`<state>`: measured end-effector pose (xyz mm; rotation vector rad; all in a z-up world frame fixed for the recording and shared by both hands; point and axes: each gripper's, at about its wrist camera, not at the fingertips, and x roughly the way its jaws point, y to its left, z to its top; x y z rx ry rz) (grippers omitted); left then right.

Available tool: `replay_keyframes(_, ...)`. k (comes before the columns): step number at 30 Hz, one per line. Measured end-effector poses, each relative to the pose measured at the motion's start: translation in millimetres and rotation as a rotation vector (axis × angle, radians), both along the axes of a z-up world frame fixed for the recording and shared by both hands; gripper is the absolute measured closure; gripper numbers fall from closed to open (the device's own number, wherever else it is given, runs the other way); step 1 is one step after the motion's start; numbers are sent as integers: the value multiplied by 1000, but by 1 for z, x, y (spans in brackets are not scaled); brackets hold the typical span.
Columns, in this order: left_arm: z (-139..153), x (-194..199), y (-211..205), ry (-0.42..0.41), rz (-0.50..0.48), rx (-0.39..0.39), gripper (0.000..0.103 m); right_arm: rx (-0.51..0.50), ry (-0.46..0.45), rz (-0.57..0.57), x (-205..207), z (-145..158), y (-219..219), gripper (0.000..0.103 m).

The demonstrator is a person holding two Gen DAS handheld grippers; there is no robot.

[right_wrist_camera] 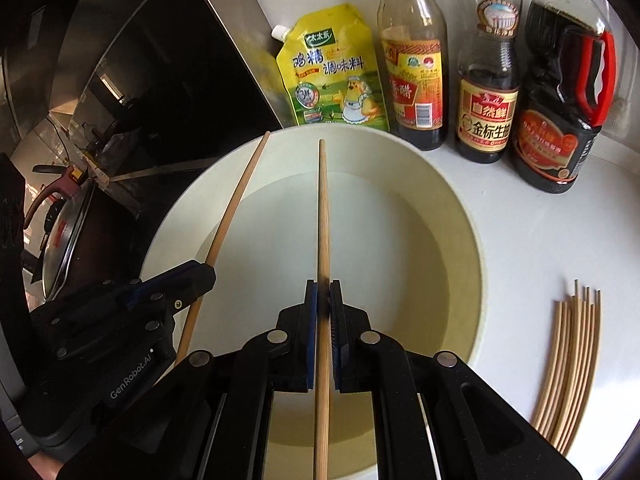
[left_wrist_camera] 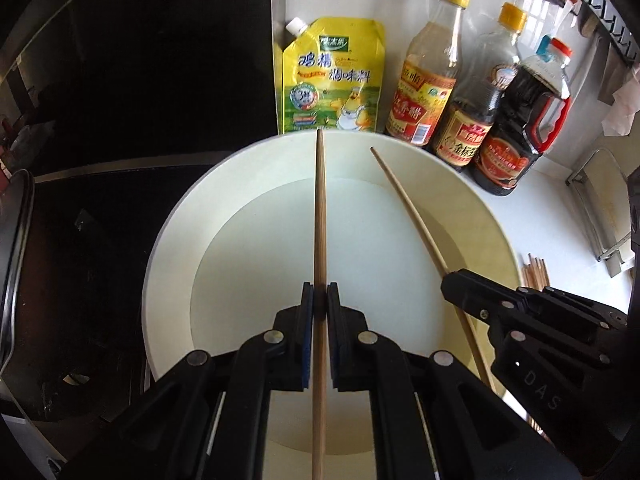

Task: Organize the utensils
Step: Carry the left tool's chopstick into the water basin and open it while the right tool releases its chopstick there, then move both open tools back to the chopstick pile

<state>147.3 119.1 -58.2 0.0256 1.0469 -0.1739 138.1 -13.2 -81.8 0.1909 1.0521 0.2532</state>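
Chopsticks fill both our tools: the left tool [left_wrist_camera: 320,300] is clamped on one chopstick [left_wrist_camera: 320,216], the right tool [right_wrist_camera: 323,300] on a second chopstick [right_wrist_camera: 323,216]. Each stick is plain pale wood, thin and straight, running forward between the pads out over a cream bowl [left_wrist_camera: 172,240]. In the left view the second stick [left_wrist_camera: 404,204] slants across the bowl's right side, with the right tool [left_wrist_camera: 460,284] pinching it partway along. The bowl sits on the white desk [right_wrist_camera: 532,240], near its back edge and just beside the dark stove.

More chopsticks lie in a bundle [right_wrist_camera: 568,364] on the desk right of the bowl, well apart from both tools. Behind the bowl stand a yellow pouch [left_wrist_camera: 332,76] and three bottles [left_wrist_camera: 432,80].

Our held sticks' near ends run out of the pictures at the bottom. The bowl's near rim is hidden by the tools. The bundle is mostly cut off in the left view, and the stove side is too dark to make out.
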Motion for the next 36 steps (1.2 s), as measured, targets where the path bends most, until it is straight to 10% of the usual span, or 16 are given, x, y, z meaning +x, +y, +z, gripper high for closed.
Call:
replay_keyframes(8,-25,11,7,54,-6,7,95,-25,37,-26,12,-14,-1,97)
replay_keyframes(15,-20,5,17,31,19,-6,59,-44,-6,-48,-1,-3,-9,79)
replay_keyframes(36,10,-44,-10,7,-68,-20,50,-31,-43,-146,-71,27,-50,78)
